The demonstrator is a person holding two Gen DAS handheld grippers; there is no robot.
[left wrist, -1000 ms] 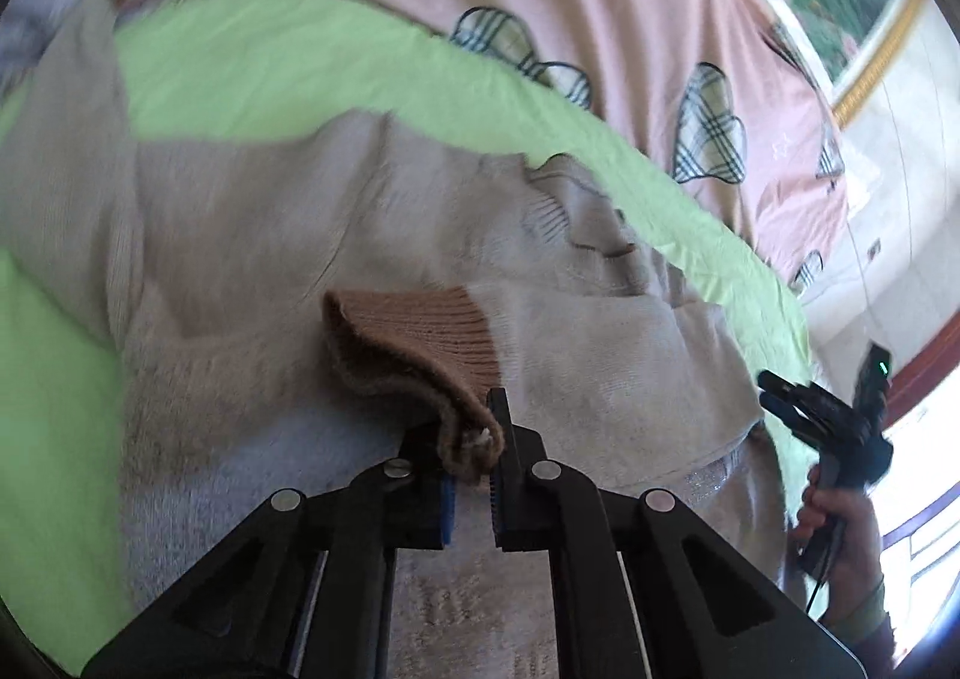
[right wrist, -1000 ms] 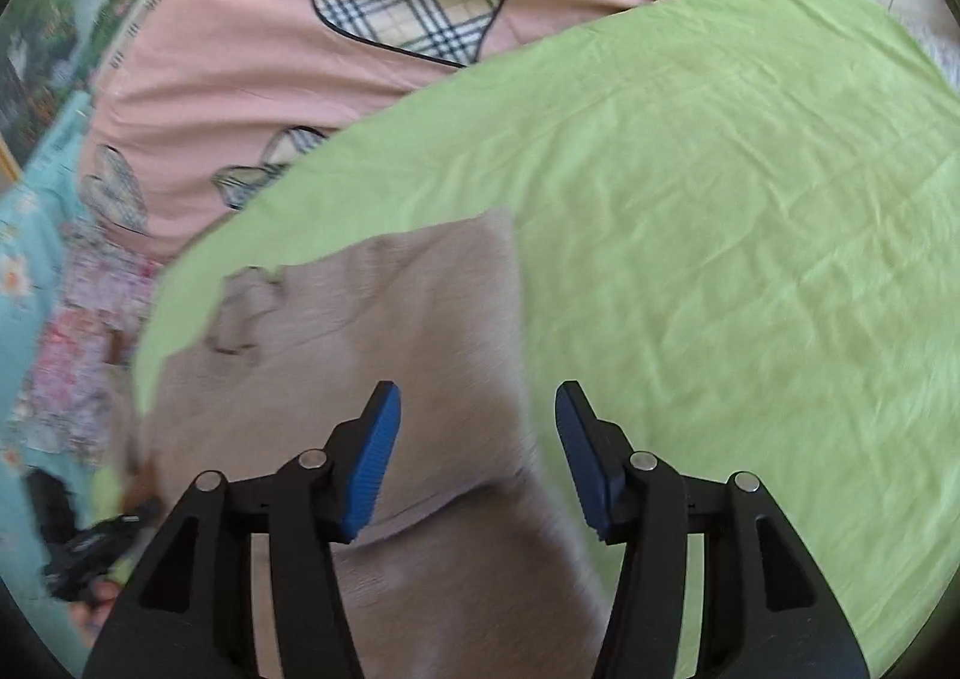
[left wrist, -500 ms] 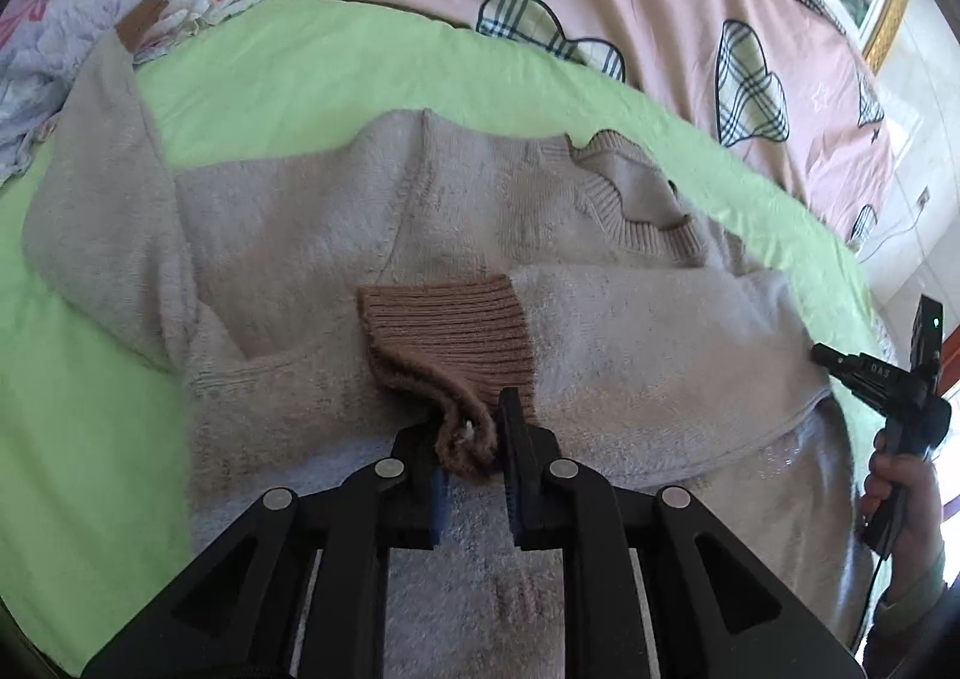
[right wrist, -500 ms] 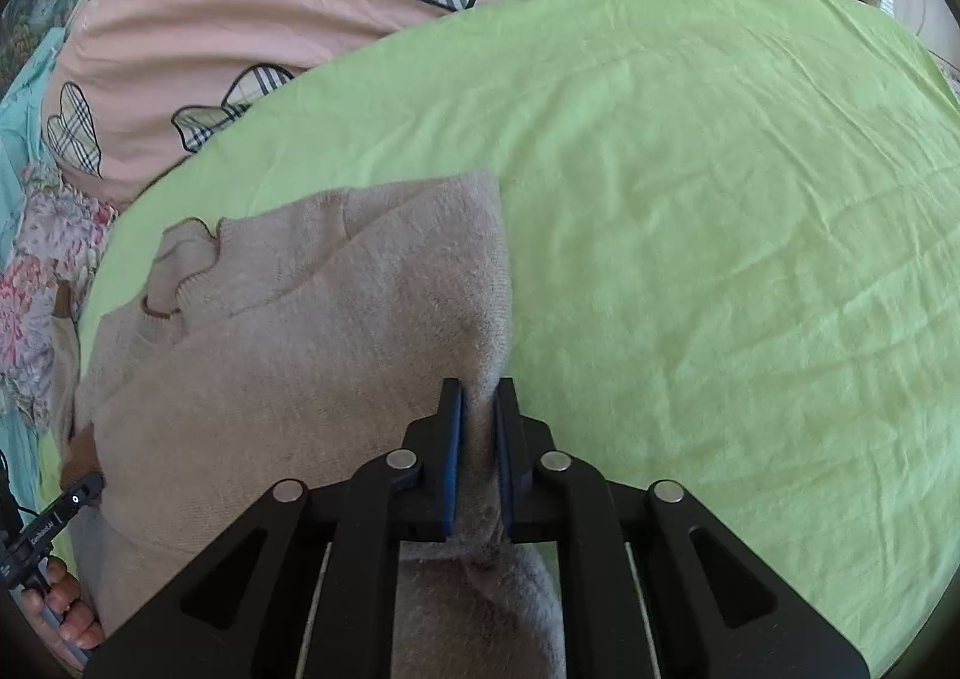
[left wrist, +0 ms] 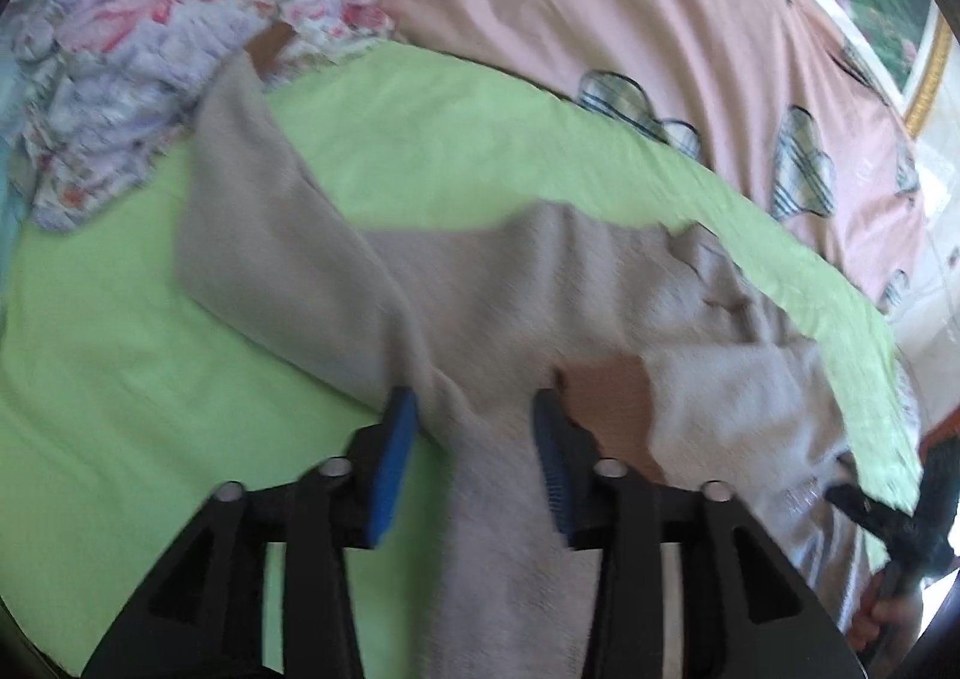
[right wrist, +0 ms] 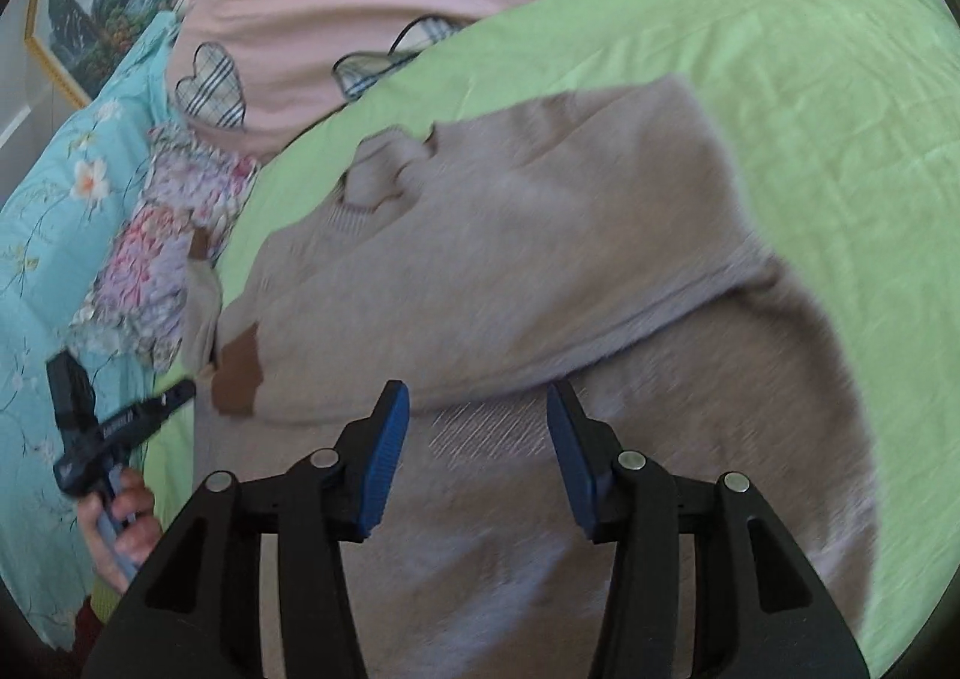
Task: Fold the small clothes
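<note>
Two grippers, both let go. Your left gripper (left wrist: 474, 457) and right gripper (right wrist: 477, 457) have just been opening, and nothing is pinched between the blue pads. The beige sweater (right wrist: 510, 235) lies on the green sheet (right wrist: 840, 78), one sleeve folded across the chest, its brown cuff (left wrist: 609, 388) beside your left jaws. The other sleeve (left wrist: 264, 235) lies outstretched; I judge it comes next, calling for a pinch near its far end.

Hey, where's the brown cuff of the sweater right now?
In the right wrist view the brown cuff lies at the left, on the beige sweater, at the end of the folded-over sleeve. In the left wrist view it sits just right of the open left hand-held gripper.
</note>
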